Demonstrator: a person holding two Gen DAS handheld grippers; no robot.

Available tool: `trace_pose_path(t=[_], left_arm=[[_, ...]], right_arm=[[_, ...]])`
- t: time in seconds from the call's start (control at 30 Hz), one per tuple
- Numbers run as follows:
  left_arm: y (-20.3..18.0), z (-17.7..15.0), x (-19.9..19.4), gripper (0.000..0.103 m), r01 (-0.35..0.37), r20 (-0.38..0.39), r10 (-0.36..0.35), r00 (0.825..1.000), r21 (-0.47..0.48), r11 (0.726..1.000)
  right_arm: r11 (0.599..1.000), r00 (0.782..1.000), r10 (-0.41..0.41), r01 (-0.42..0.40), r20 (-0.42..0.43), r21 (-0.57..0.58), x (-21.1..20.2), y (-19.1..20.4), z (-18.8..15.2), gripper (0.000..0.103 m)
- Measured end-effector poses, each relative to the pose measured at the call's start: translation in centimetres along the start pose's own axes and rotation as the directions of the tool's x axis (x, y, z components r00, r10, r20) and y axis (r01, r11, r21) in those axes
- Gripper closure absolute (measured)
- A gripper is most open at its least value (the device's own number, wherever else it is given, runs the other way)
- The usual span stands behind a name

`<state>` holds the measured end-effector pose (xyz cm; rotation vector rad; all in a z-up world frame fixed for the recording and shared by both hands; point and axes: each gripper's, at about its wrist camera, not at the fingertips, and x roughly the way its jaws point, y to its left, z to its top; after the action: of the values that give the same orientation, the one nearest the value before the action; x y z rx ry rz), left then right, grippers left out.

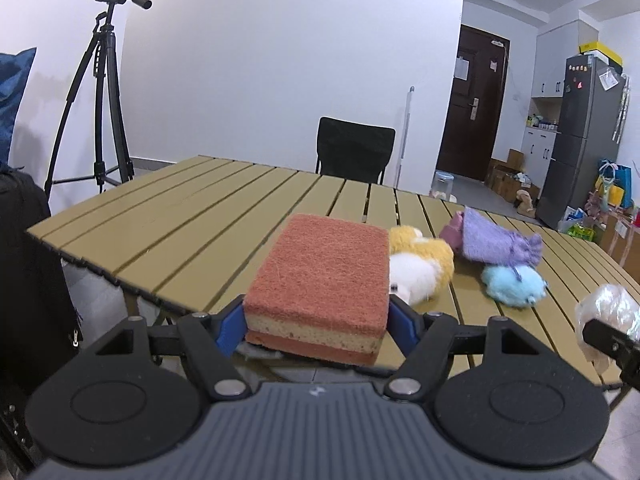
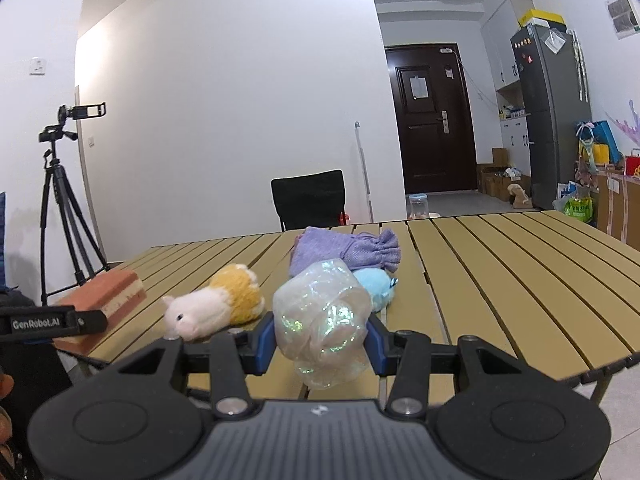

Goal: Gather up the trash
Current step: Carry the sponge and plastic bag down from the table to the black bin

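The left gripper (image 1: 316, 322) is holding a sponge (image 1: 320, 288). Its blue fingers (image 1: 232, 328) are pressing on both sides of the sponge. The sponge is red on top and on the bottom, with a yellow layer in the middle. It is sitting up off the desk (image 1: 180, 220), over the near edge, and it is tilting a little.

The right gripper (image 2: 322, 338) is holding a ball of clear, shiny plastic wrap (image 2: 324, 320). Its blue fingers (image 2: 266, 340) are squeezing the wrap from both sides. The wrap is crumpled and is glinting green and white. It is hanging above the near edge of the desk (image 2: 520, 272), not touching it.

Three soft things are lying on the desk just past the two grippers. A yellow and white plush toy (image 2: 218, 304) is lying on its side between the sponge and the wrap. A little blue plush toy (image 2: 378, 282) is lying just behind the wrap in the right wrist view. A purple fuzzy pouch (image 2: 348, 250) is lying right behind the blue toy, touching it.

A black chair (image 2: 308, 198) is standing at the far side of the desk. A camera on a tripod (image 1: 104, 92) is standing by the white wall on the left. A dark door (image 2: 434, 120) and a grey fridge (image 2: 552, 120) are farther back on the right.
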<state>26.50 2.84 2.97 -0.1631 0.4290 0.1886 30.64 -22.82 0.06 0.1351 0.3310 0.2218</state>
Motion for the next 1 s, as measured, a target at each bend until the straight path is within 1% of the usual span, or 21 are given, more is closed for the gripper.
trace_pose_path(t=[0.13, 0.37, 0.53, 0.67, 0.8, 0.93, 1.0], left_arm=[[0.9, -1.5, -1.5, 0.031, -0.007, 0.0, 0.007, 1.0, 0.003, 1.0], [1.6, -4.5, -3.5, 0.031, -0.004, -0.028, 0.005, 1.0, 0.041, 0.999], [1.9, -6.4, -4.5, 0.031, -0.001, -0.066, 0.005, 0.998, 0.064, 0.998], [1.9, -7.4, -5.2, 0.03, -0.003, -0.072, 0.009, 0.997, 0.089, 0.996], [2.5, -8.4, -5.5, 0.031, 0.014, -0.095, -0.005, 0.995, 0.09, 0.996], [2.8, -9.5, -5.6, 0.031, 0.017, -0.129, -0.004, 0.992, 0.099, 0.995], [2.8, -9.9, -5.7, 0.031, 0.011, -0.14, 0.005, 0.99, 0.11, 0.994]], right_arm=[[1.0, 1.0, 0.008, -0.008, 0.002, -0.001, -2.1, 0.5, -1.5, 0.058], [1.0, 0.999, 0.019, -0.02, -0.045, -0.014, -4.6, 1.1, -4.3, 0.059], [1.0, 0.995, 0.017, -0.018, -0.098, -0.008, -5.4, 1.5, -6.4, 0.059], [1.0, 0.99, 0.003, -0.007, -0.139, -0.023, -5.6, 2.0, -7.6, 0.059], [1.0, 0.981, 0.001, -0.005, -0.195, -0.021, -5.6, 1.8, -9.2, 0.058], [1.0, 0.969, -0.003, 0.0, -0.247, -0.013, -5.5, 1.6, -10.6, 0.059], [1.0, 0.966, -0.009, 0.005, -0.257, -0.019, -5.6, 1.8, -10.9, 0.058]])
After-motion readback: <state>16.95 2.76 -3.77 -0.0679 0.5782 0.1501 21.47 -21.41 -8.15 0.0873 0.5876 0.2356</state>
